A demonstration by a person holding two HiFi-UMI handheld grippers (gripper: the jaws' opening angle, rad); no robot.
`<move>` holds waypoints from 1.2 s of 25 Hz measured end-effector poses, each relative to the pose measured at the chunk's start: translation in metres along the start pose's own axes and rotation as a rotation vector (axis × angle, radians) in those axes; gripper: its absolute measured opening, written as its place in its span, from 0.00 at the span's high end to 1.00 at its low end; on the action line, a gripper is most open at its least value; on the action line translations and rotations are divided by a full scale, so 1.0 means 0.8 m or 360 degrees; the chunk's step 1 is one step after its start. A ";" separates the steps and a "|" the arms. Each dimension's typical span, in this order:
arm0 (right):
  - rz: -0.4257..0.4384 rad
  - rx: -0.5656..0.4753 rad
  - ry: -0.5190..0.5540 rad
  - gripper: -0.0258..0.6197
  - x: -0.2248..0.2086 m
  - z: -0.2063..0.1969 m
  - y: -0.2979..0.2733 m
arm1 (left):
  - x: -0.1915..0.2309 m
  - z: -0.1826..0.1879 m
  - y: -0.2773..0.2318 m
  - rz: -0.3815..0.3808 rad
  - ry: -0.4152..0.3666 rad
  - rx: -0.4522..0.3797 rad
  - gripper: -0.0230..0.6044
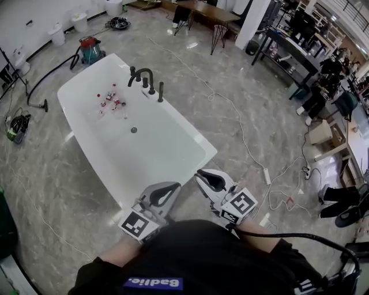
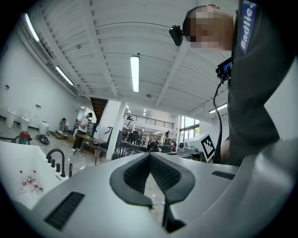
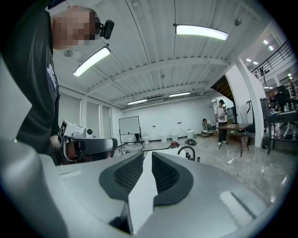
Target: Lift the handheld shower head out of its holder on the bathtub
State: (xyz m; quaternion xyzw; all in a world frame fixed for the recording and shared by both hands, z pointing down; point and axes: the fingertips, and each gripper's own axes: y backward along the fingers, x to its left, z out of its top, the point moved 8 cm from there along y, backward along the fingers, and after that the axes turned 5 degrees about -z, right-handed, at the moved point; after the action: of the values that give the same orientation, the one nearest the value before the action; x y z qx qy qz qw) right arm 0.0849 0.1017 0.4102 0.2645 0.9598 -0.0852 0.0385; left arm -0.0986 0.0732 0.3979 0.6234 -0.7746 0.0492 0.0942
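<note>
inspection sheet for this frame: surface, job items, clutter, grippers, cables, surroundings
Surface: grey marbled floor, glossy; white bathtub stands on it.
Job's things: black tap set on the tub's far rim; shower head probably the upright rod, in its holder.
Clutter: small red-and-white items in the tub.
Grippers: left gripper shut, empty; right gripper slightly open, empty; both near the tub's near end.
Cables: white cable and power strip on the floor.
Surroundings: vacuum cleaner, tables.
</note>
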 end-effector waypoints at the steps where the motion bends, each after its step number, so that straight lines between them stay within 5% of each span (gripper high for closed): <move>1: 0.0000 -0.0001 0.0006 0.91 -0.003 0.004 -0.011 | 0.009 0.004 0.002 0.0002 -0.0005 -0.0005 0.96; 15: 0.0156 0.0005 0.0142 0.74 -0.107 0.053 -0.127 | 0.050 0.024 0.005 0.0256 -0.0053 -0.0076 0.96; 30: 0.0520 0.0282 0.0589 0.59 -0.343 0.064 -0.325 | 0.104 0.017 -0.116 0.0868 -0.0021 -0.0035 0.96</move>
State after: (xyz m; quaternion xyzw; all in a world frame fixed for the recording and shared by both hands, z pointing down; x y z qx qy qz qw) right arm 0.1876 -0.2654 0.4299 0.4296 0.8838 -0.1118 -0.1479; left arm -0.0265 -0.0290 0.3977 0.3911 -0.9150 0.0604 0.0791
